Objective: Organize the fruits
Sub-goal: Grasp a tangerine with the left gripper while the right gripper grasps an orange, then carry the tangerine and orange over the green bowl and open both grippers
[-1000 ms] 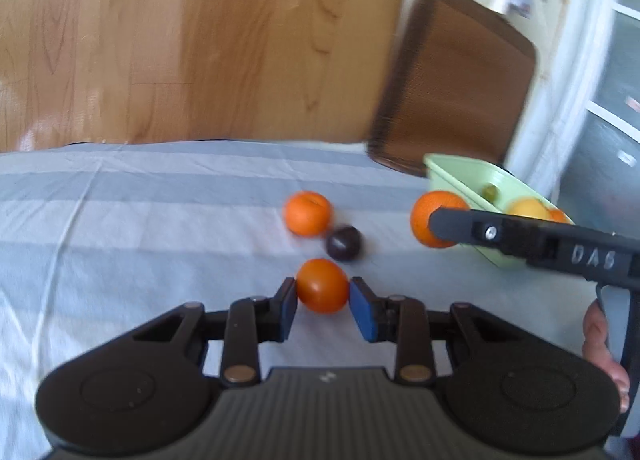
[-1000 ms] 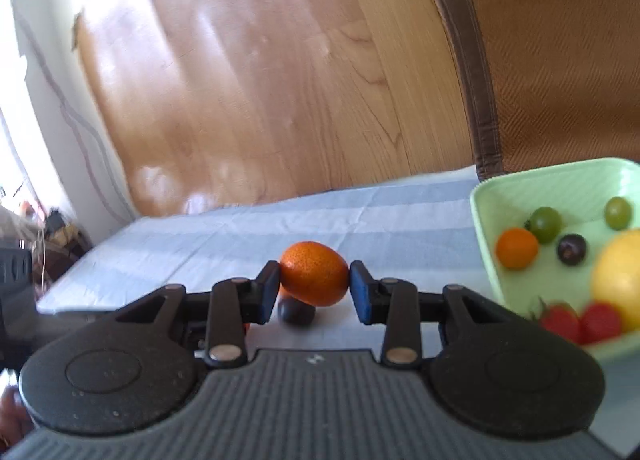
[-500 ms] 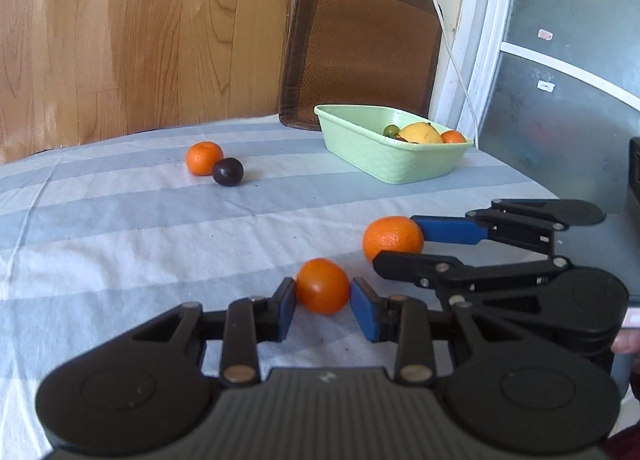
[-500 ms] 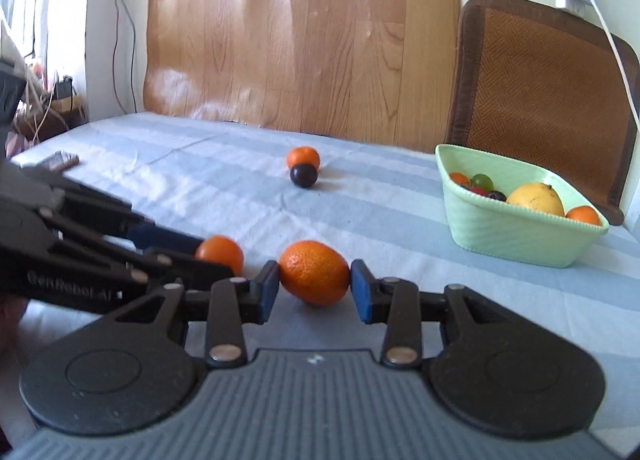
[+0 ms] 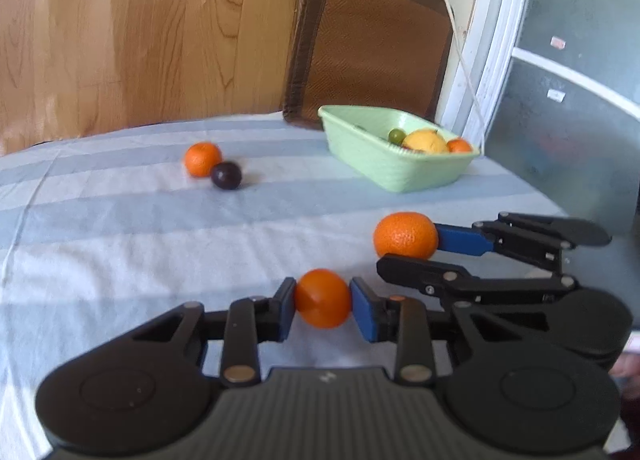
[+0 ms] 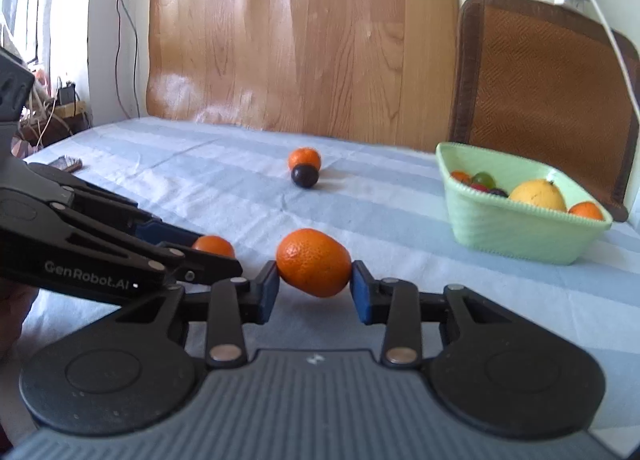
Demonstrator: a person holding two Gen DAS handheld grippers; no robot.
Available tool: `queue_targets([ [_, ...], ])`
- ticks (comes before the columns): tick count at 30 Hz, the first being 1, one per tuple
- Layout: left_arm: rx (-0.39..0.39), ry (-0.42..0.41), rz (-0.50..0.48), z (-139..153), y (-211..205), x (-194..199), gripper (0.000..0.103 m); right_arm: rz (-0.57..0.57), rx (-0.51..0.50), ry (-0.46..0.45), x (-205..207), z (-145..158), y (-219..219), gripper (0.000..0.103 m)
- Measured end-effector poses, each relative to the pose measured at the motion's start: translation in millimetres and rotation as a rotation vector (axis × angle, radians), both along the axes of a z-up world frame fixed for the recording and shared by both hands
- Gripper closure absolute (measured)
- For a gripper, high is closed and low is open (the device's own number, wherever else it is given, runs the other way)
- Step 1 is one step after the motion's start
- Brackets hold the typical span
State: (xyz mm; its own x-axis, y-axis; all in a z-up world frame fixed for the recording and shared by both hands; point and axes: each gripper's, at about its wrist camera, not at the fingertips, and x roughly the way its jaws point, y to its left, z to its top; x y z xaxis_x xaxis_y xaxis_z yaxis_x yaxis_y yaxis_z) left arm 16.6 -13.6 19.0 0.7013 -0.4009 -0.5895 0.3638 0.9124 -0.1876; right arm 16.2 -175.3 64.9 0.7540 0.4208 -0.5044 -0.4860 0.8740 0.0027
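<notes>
As the left gripper (image 5: pixel 323 305) closes, its pads (image 5: pixel 363 315) (blue) pinch a mandarin (image 5: pixel 322 297).

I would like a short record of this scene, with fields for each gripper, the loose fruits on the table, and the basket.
left gripper: shut on a small smooth orange fruit, above the striped blue tablecloth
right gripper: jaws closing, pads pressing on a larger dimpled orange mandarin
loose fruits: one orange tangerine and one dark purple plum, side by side on the cloth
basket: light green plastic basket, already holding a yellow lemon, a green grape and other small fruits
</notes>
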Motion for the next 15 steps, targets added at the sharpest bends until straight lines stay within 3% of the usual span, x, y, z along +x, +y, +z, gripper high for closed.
queue_targets([
  [8, -0.081, -0.079, -0.084, 56.0, -55.0, 78.1, 0.073, -0.213, 0.058, -0.139, 41.1, 22.4, -43.7, 0.062],
  [15, -0.082, 0.014, -0.104, 46.5, -105.6, 148.6, 0.073, -0.299, 0.011, -0.119, 90.8, 11.7, -62.3, 0.061],
])
